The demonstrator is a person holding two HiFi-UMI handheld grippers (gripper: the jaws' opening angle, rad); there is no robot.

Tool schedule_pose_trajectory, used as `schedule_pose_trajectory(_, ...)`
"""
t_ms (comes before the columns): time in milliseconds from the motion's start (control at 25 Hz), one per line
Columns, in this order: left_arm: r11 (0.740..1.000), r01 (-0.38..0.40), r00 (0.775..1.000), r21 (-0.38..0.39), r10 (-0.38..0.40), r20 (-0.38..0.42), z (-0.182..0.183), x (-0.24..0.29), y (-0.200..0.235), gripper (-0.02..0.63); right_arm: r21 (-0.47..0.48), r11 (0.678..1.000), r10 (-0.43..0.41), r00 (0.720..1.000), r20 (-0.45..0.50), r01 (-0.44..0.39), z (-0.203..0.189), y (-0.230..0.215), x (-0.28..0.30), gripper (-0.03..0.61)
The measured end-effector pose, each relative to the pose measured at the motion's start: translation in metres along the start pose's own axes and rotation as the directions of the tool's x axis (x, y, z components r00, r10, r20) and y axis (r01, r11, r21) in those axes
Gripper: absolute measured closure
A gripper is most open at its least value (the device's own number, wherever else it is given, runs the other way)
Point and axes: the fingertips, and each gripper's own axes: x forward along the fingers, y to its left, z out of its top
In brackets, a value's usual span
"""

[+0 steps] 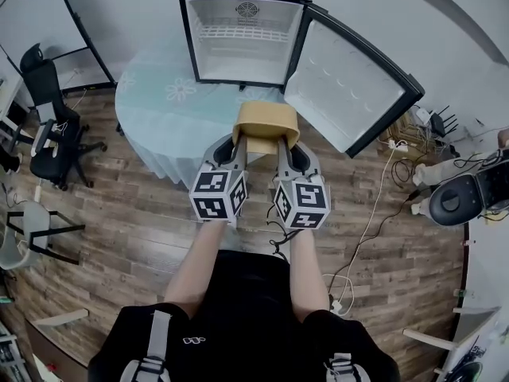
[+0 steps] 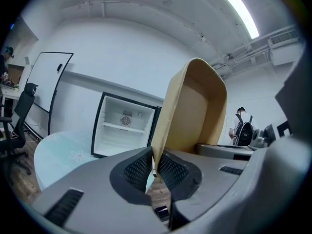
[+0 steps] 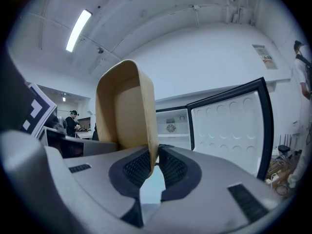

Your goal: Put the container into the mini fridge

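Note:
A tan, open-topped container [image 1: 266,122] hangs in the air in front of the table, carried between both grippers. My left gripper [image 1: 237,144] is shut on the container's left wall [image 2: 170,116], whose thin rim is pinched between the dark ribbed pads [image 2: 138,170]. My right gripper [image 1: 284,146] is shut on the right wall [image 3: 127,116] in the same way. Beyond the container the black mini fridge [image 1: 244,32] stands on the table with its door [image 1: 350,86] swung wide to the right. Its white inside [image 2: 123,126] holds one shelf and looks empty.
The fridge sits on a round table with a pale flowered cloth [image 1: 159,106]. Black office chairs [image 1: 49,122] stand at the left, cables and a round device [image 1: 457,197] on the wooden floor at the right. A person with a backpack [image 2: 242,126] stands in the background.

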Motion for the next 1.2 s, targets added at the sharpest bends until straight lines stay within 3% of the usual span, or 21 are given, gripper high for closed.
schedule_pose_trajectory(320,0.997,-0.074,0.997,-0.022,0.074,-0.012,0.004,0.024,0.061,0.594,0.015,0.997,0.074,0.997,-0.025,-0.073,-0.010,0.024,0.066,0.543)
schedule_pose_trajectory(560,0.990,-0.129,0.989,-0.061,0.125,-0.075,-0.014,0.044,0.112,0.595,0.044,0.993,0.113,0.989,-0.096,-0.109,-0.038,0.042,0.116,0.541)
schedule_pose_trajectory(840,0.986,-0.130,0.983,-0.100,0.115,-0.143,-0.038,0.077,0.144,0.595,0.064,0.994,0.096,0.981,-0.171,-0.086,-0.068,0.039,0.157,0.543)
schedule_pose_trajectory(1200,0.981,-0.097,0.989,-0.168,0.076,-0.124,-0.019,0.130,0.189,0.598,-0.002,0.998,0.063,0.979,-0.196,-0.064,-0.054,0.039,0.224,0.540)
